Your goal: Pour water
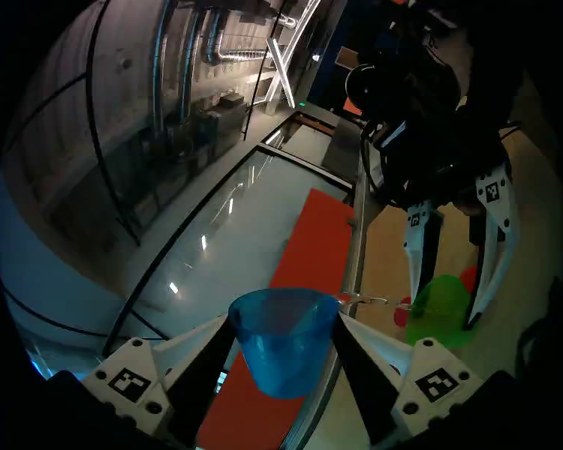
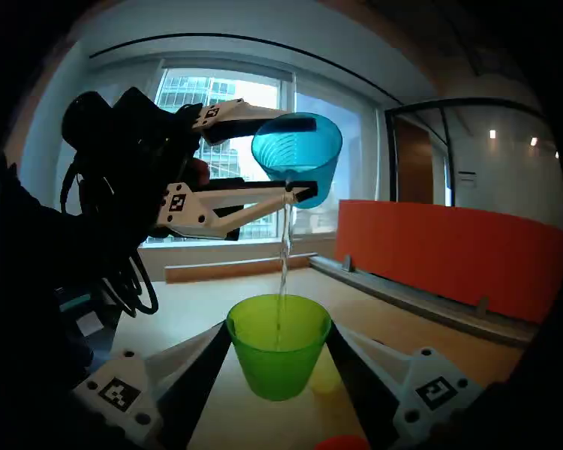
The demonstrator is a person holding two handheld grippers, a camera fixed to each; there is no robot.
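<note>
My left gripper (image 1: 285, 345) is shut on a clear blue cup (image 1: 284, 341), tipped over on its side. In the right gripper view the same blue cup (image 2: 296, 157) hangs tilted in the left gripper (image 2: 293, 154), and a thin stream of water (image 2: 284, 259) falls from its rim. Below it, my right gripper (image 2: 279, 356) is shut on an upright green cup (image 2: 279, 352) that catches the stream. The left gripper view shows the right gripper (image 1: 443, 319) lower right, holding the green cup (image 1: 441, 309) above the wooden table (image 1: 383, 255).
An orange partition (image 2: 454, 251) runs along the table's far edge, with a metal rail (image 2: 401, 294) at its foot. Large windows (image 2: 214, 97) stand behind the left gripper. A dark-sleeved arm (image 2: 34, 247) and cables (image 2: 127, 281) crowd the left side. A small red object (image 1: 403, 313) lies near the green cup.
</note>
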